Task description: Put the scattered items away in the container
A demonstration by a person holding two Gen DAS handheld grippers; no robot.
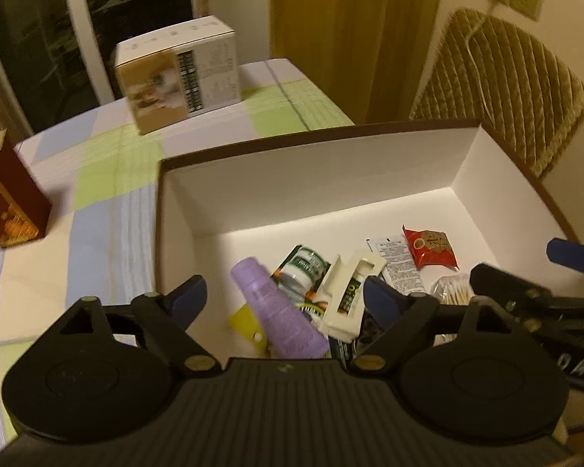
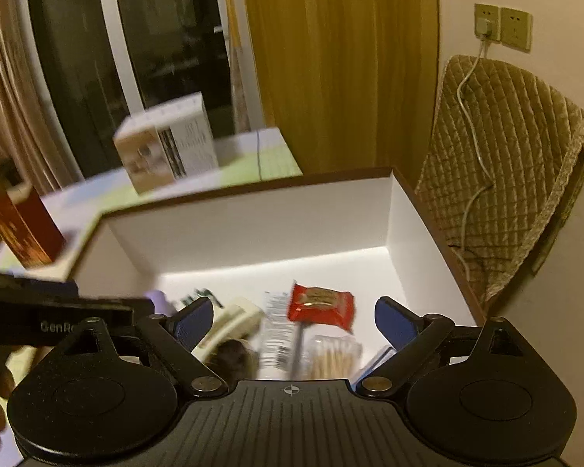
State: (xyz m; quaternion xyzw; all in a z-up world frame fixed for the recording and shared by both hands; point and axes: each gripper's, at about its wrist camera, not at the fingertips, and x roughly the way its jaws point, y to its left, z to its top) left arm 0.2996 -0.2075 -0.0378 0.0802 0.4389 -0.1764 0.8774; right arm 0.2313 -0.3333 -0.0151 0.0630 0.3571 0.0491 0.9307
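Several items already inside container [image 1: 311, 179], clustered at 6 o'clock of its floor: purple tube [image 1: 280, 307], red sachet [image 1: 432, 249], cotton swabs [image 2: 333, 356], white carton [image 1: 350, 288]. Left tongs [image 1: 282, 292] spread wide, empty, above that cluster. Right tongs [image 2: 292, 317] likewise wide apart, holding nothing. On worktop [image 1: 109, 202], at 10 to 11 o'clock of container: red box [image 1: 7, 202] and printed box [image 1: 179, 74]. Task judged largely done; possibly only those boxes left, if counted as clutter.
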